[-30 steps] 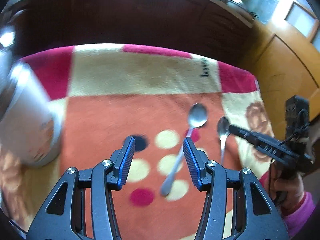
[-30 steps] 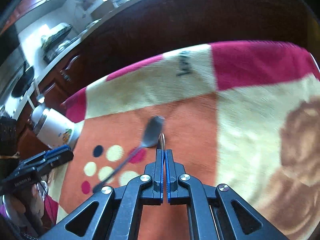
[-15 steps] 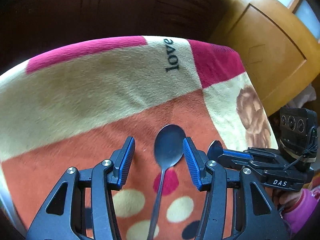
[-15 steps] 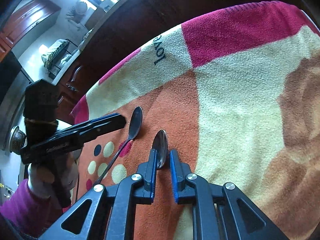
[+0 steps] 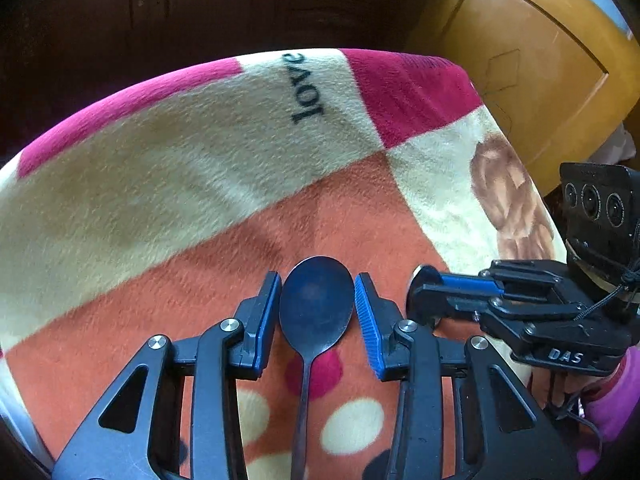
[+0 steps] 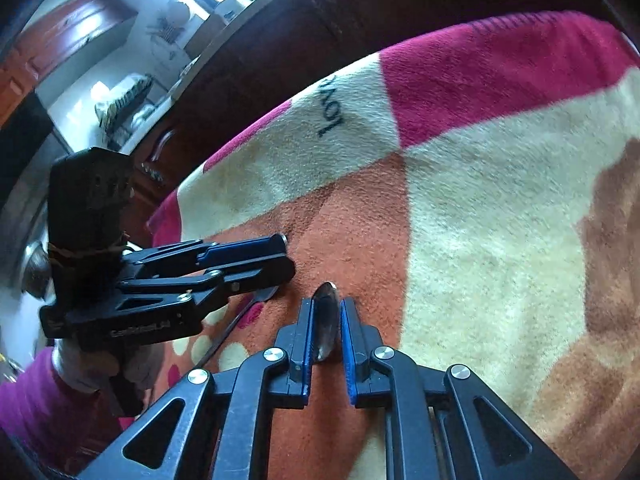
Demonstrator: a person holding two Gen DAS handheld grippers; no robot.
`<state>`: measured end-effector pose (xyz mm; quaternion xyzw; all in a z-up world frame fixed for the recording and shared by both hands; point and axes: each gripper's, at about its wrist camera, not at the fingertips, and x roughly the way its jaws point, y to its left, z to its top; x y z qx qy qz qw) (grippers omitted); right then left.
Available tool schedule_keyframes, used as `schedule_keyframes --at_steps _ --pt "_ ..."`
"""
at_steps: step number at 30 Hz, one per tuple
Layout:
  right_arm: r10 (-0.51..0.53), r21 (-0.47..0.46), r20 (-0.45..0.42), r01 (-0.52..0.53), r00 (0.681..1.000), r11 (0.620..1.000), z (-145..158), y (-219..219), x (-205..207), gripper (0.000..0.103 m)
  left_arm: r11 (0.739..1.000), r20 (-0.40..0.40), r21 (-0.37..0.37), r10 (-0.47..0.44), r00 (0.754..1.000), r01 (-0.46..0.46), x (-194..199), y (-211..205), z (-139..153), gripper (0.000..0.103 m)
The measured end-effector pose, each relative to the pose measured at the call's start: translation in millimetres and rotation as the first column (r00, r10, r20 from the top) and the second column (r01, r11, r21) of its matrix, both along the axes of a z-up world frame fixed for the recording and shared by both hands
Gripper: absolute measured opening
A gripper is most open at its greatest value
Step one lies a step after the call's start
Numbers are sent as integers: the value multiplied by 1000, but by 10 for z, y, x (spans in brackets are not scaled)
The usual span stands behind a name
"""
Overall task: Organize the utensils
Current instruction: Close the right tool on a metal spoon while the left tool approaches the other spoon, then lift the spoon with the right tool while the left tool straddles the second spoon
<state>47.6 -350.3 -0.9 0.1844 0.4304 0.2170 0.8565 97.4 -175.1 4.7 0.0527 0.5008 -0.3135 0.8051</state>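
Observation:
A large steel spoon (image 5: 316, 308) lies on a patterned fleece blanket (image 5: 200, 160), handle toward the camera. My left gripper (image 5: 316, 280) straddles its bowl; the jaws are closing and both blue pads meet the bowl's edges. Just to the right, my right gripper (image 5: 416, 288) lies low over the blanket. In the right wrist view, a smaller spoon (image 6: 326, 320) stands on edge between the right gripper's (image 6: 326, 304) narrow, closing jaws and fills the gap. The left gripper (image 6: 286, 258) hides most of the large spoon (image 6: 224, 336) there.
Dark wooden panelling (image 5: 200, 8) runs behind the blanket's far edge, and a light wooden door (image 5: 540, 80) stands at the right. A person's hand in a magenta sleeve (image 5: 608, 408) holds the right gripper. A kitchen counter (image 6: 120, 100) shows far off.
My left gripper moved from beside the large spoon's handle to around its bowl and narrowed; the white canister left view. My right gripper parted slightly, and the small spoon's bowl now sits between its pads.

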Motion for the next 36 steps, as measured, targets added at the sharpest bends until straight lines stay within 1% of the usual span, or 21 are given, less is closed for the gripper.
schedule_keyframes --at_steps 1,5,8,11,13,14,16,20,22,25,27,29,30,31,33,36 --pt "2 -24 3 -2 1000 1000 14 43 -3 4 1000 -3 -2 9 1000 -9 -20 24 3 37" --pt "10 -46 21 -9 1000 999 101 137 -62 3 999 -13 -22 38 999 -38 -166 230 29 37" --pt "32 -72 46 -28 998 997 188 250 -122 3 998 -32 -17 55 998 -55 -270 340 -14 37" --pt "55 -93 54 -50 997 994 229 351 -161 3 996 -45 -38 76 996 -78 -364 471 19 37" --pt "62 -90 54 -57 997 994 240 391 -189 3 993 -26 -35 113 993 -114 -427 573 61 37" --pt "63 -86 53 -59 997 995 247 407 -199 3 991 -28 -39 125 992 -126 -444 618 73 37" --pt "63 -85 57 -58 996 995 271 442 -217 3 986 -40 -58 153 988 -155 -489 717 94 37" --pt "67 -76 84 -60 994 995 394 489 -289 3 974 -37 -94 203 978 -206 -604 887 186 37" --pt "82 -97 107 -72 991 993 467 548 -332 3 968 -29 -110 224 974 -226 -666 969 247 37" --pt "92 -140 100 -78 991 987 470 616 -334 3 961 -24 -113 251 968 -252 -725 1071 288 37" --pt "65 -133 68 -55 996 990 406 593 -298 3 957 -29 -98 270 962 -271 -761 1132 265 37" --pt "55 -129 8 -54 998 990 301 569 -246 8 952 -39 -86 290 956 -293 -788 1192 221 37" --pt "52 -144 -27 -55 998 988 214 573 -218 17 949 -44 -83 300 953 -303 -795 1208 198 37" --pt "53 -155 -38 -58 998 986 168 569 -209 22 945 -52 -82 314 948 -317 -810 1254 176 37" --pt "55 -168 -54 -63 997 984 59 571 -197 22 938 -63 -85 332 941 -337 -840 1327 155 37" --pt "49 -116 -32 -53 998 992 16 554 -132 23 931 -67 -87 349 935 -354 -878 1393 154 37"
